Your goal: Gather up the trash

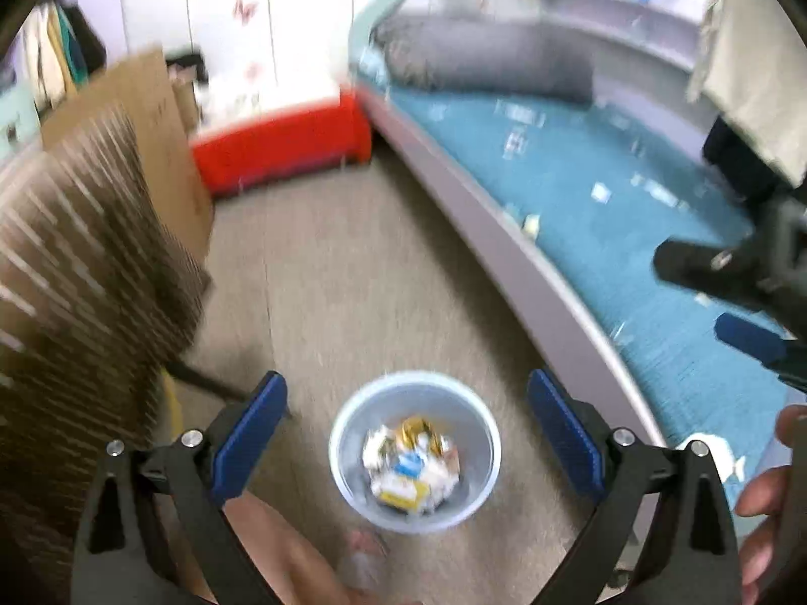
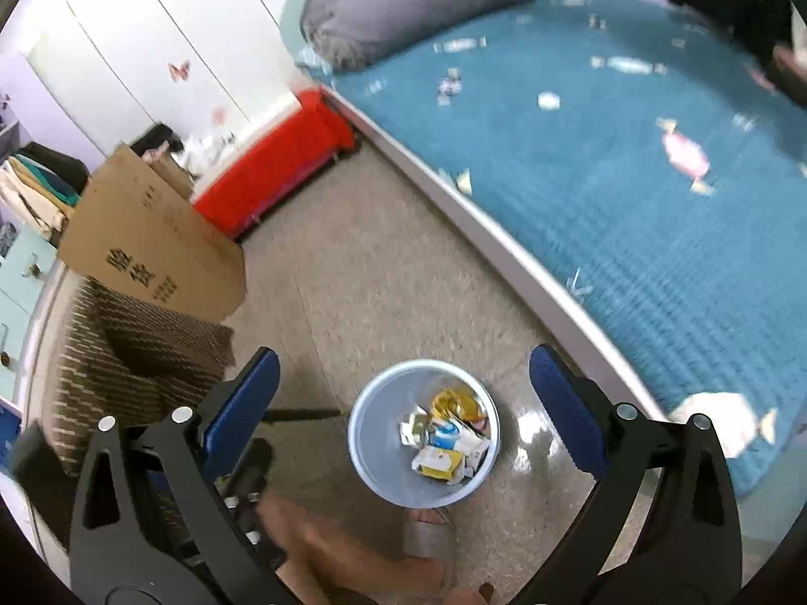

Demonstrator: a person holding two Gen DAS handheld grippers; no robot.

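Observation:
A round pale-blue bin (image 1: 348,433) (image 2: 373,428) stands on the floor below both grippers, with crumpled wrappers (image 1: 411,466) (image 2: 446,441) lying in it. My left gripper (image 1: 407,393) hangs open high above the bin, nothing between its blue pads. My right gripper (image 2: 405,368) is also open and empty above the bin; its fingers (image 1: 746,340) show at the right edge of the left wrist view. Several more wrappers lie scattered on the teal bed cover (image 2: 580,161) (image 1: 580,191), among them a pink candy wrapper (image 2: 686,154) and a white one (image 2: 549,100).
A grey bolster pillow (image 2: 413,5) lies at the bed's head. A red bench (image 2: 275,164), a cardboard box (image 2: 151,247) and a brown striped chair (image 2: 126,358) stand to the left. A person's leg and slippered foot (image 2: 428,539) are beside the bin.

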